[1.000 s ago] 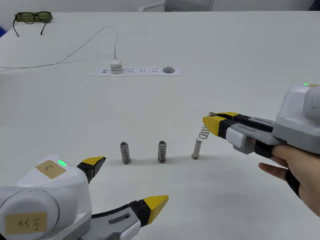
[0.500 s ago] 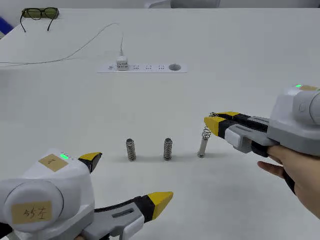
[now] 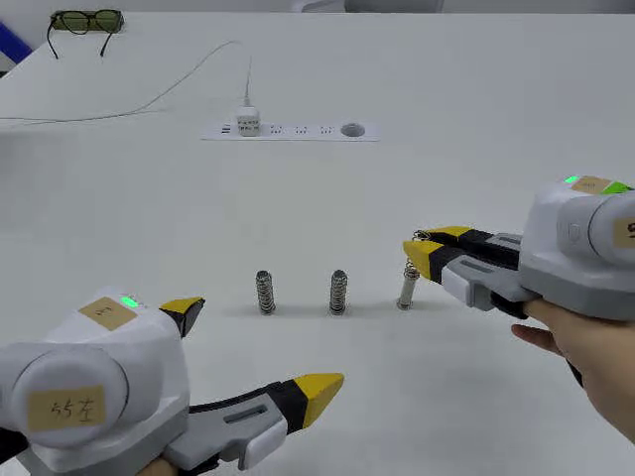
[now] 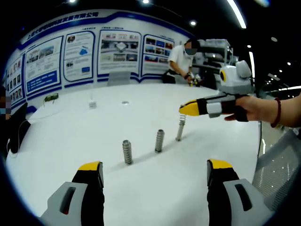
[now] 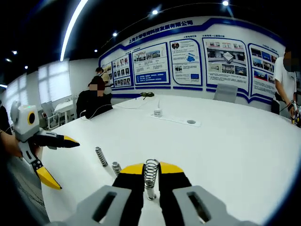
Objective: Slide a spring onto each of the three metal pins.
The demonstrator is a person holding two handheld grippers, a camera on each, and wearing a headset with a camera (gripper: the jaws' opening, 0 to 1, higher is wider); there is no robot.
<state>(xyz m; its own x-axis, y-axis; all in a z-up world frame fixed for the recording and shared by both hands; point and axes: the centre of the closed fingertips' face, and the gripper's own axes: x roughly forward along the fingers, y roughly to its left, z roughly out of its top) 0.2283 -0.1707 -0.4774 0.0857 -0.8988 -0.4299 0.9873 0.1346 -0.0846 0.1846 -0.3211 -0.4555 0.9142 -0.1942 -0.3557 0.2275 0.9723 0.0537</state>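
Three metal pins stand in a row on the white table (image 3: 149,228). The left pin (image 3: 265,293) and the middle pin (image 3: 338,292) each carry a spring. My right gripper (image 3: 421,248) is shut on a third spring (image 3: 411,268), whose lower end sits over the top of the right pin (image 3: 406,294). The right gripper view shows that spring (image 5: 151,174) pinched between the yellow tips, with the pin (image 5: 149,193) below it. My left gripper (image 3: 253,352) hangs open near the table's front edge, well short of the pins; its jaws stand wide apart.
A white power strip (image 3: 290,131) with a plugged-in cable lies at the back centre. Dark glasses (image 3: 86,20) rest at the back left corner. People stand and sit behind the table in the gripper views.
My right gripper has come down a little with the spring over the right pin. The left gripper has hardly moved; the head camera has shifted slightly.
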